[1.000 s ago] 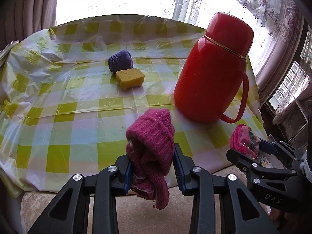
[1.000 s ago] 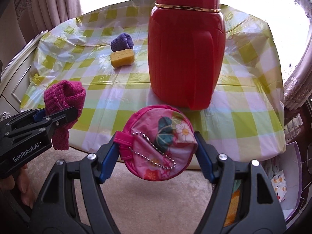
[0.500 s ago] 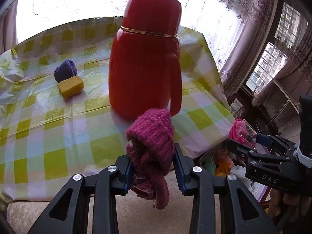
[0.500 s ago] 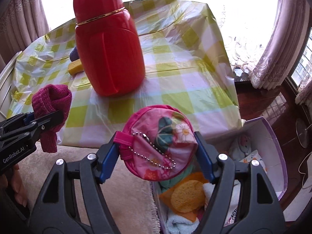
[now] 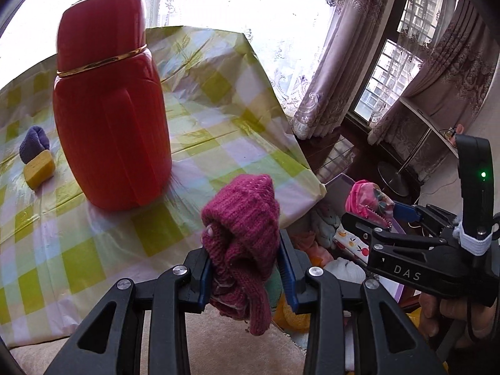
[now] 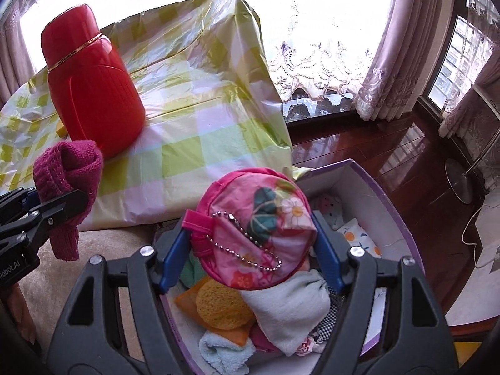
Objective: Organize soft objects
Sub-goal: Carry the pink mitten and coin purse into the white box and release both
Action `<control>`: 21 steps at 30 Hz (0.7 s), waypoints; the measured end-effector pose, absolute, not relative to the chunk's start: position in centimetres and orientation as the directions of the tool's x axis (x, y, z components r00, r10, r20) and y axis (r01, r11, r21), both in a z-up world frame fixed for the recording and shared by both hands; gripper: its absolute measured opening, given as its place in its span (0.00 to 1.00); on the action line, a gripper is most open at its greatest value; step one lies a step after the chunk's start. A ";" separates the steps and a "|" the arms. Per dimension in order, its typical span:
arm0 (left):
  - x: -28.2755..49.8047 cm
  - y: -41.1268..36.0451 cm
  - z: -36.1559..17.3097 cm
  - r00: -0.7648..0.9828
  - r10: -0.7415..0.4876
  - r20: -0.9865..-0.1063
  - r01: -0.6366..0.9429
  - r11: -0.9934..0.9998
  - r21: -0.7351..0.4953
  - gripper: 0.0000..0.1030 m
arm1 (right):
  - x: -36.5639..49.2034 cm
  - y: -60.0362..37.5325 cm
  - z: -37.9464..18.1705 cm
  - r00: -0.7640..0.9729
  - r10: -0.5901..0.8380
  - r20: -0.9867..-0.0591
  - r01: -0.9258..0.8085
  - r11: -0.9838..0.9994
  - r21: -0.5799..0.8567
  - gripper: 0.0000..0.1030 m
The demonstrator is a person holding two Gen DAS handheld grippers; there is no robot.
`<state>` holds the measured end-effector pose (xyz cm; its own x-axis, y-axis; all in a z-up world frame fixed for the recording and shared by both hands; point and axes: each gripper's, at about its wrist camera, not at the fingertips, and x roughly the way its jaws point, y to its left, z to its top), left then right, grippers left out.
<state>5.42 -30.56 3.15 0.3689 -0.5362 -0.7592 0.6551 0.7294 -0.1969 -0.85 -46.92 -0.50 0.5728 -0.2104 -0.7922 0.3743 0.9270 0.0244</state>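
My left gripper (image 5: 245,268) is shut on a magenta knitted sock (image 5: 247,231), held in the air beside the table's right edge; the sock also shows in the right wrist view (image 6: 67,178). My right gripper (image 6: 250,250) is shut on a round pink floral pouch (image 6: 254,232) with a bead chain, held above a purple-rimmed box (image 6: 387,200) on the floor; the pouch also shows in the left wrist view (image 5: 368,200). The box holds several soft things: a yellow sponge (image 6: 218,306), a white cloth (image 6: 287,306), a light blue towel (image 6: 225,350). A purple sock (image 5: 32,142) and a yellow sponge (image 5: 40,168) lie on the table.
A tall red thermos (image 5: 109,109) stands on the table with the yellow-green checked plastic cloth (image 5: 218,143). Beige carpet lies under the grippers. Dark wooden floor (image 6: 390,156), curtains and a lamp base (image 6: 459,181) are to the right.
Both grippers have swung to the right, away from the table. The right gripper with the pouch now hangs over the box, and the left gripper with the sock is nearer to it.
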 end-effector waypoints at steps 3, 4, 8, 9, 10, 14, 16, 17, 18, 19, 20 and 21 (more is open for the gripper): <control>5.1 -32.0 3.0 0.349 -0.551 -0.758 0.678 0.707 -0.202 0.36 | -1.3 -48.0 -0.3 0.570 -0.228 -0.789 0.397 0.918 0.022 0.72; 5.0 -32.5 3.0 0.343 -0.555 -0.758 0.684 0.700 -0.204 0.36 | -1.4 -48.3 -0.4 0.569 -0.234 -0.788 0.404 0.915 0.021 0.72; 4.5 -34.2 3.2 0.325 -0.573 -0.752 0.711 0.673 -0.205 0.36 | -1.8 -49.6 -0.2 0.563 -0.262 -0.784 0.436 0.900 0.013 0.72; 4.4 -34.5 3.2 0.319 -0.581 -0.749 0.718 0.664 -0.209 0.36 | -1.9 -49.8 -0.1 0.562 -0.268 -0.782 0.444 0.896 0.011 0.72; 4.3 -34.8 3.2 0.312 -0.588 -0.747 0.724 0.655 -0.214 0.36 | -2.0 -50.1 -0.1 0.561 -0.275 -0.781 0.450 0.893 0.010 0.72; 3.9 -36.0 3.3 0.291 -0.610 -0.737 0.746 0.627 -0.225 0.37 | -2.5 -51.2 0.3 0.562 -0.295 -0.773 0.478 0.878 0.012 0.72; 3.8 -36.6 3.4 0.280 -0.620 -0.733 0.755 0.613 -0.231 0.37 | -2.6 -51.6 0.5 0.561 -0.303 -0.770 0.486 0.874 0.010 0.72; 3.7 -36.9 3.5 0.272 -0.628 -0.729 0.761 0.604 -0.237 0.39 | -2.6 -51.8 0.5 0.560 -0.306 -0.769 0.489 0.872 0.009 0.72; 3.7 -37.2 3.5 0.264 -0.634 -0.727 0.766 0.596 -0.242 0.41 | -2.7 -51.9 0.5 0.560 -0.310 -0.769 0.492 0.870 0.008 0.72; 3.6 -37.4 3.6 0.255 -0.641 -0.724 0.770 0.588 -0.249 0.43 | -2.7 -52.0 0.5 0.559 -0.312 -0.768 0.496 0.868 0.008 0.72; 3.6 -37.6 3.5 0.247 -0.644 -0.724 0.773 0.582 -0.254 0.49 | -2.7 -52.1 0.6 0.560 -0.313 -0.767 0.497 0.867 0.009 0.72; 3.6 -37.8 3.5 0.242 -0.644 -0.726 0.774 0.579 -0.256 0.53 | -2.7 -52.2 0.5 0.560 -0.314 -0.767 0.499 0.867 0.009 0.72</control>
